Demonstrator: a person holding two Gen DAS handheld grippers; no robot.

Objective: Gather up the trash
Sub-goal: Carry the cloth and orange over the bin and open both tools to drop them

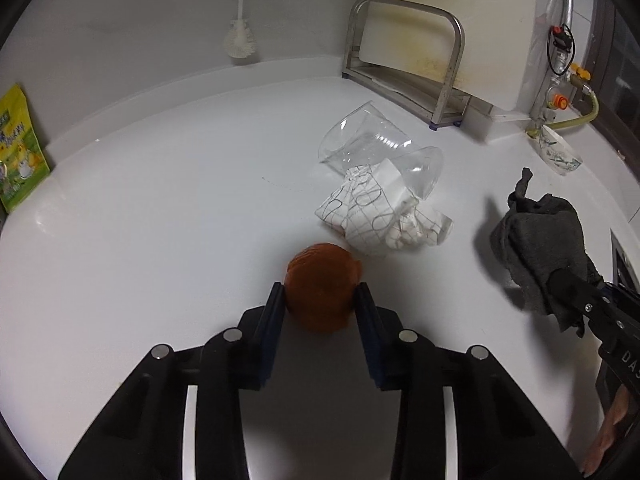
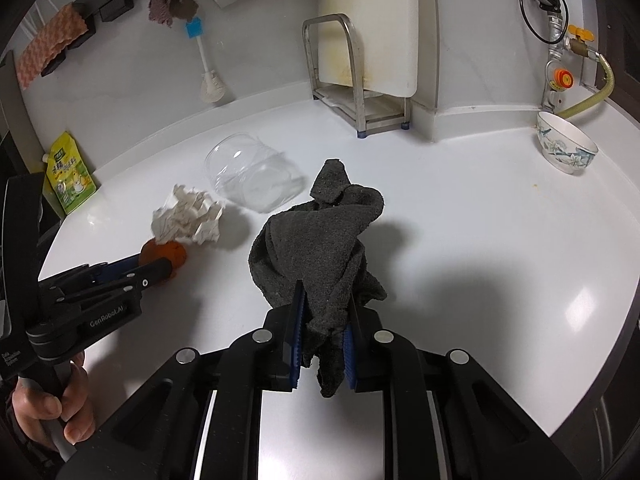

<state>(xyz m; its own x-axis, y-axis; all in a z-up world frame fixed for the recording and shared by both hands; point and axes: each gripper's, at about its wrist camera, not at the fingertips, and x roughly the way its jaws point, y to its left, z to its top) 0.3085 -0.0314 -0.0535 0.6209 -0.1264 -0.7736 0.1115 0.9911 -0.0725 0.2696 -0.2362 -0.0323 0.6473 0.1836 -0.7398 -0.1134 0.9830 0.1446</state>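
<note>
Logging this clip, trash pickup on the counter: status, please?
Left tongs shut on orange peel. Right tongs shut on grey cloth. Crumpled paper and clear cup uncollected on counter. Nothing blocking.

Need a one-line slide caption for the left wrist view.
Left gripper closes on orange peel beside crumpled paper and clear cups.

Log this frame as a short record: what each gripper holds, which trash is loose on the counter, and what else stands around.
left gripper: shut on orange peel
right gripper: shut on grey rag
loose trash: crumpled paper, clear plastic cups lying on their sides
surface: white counter
other items: patterned bowl, green pouch, brush, metal rack holding a cutting board
</note>
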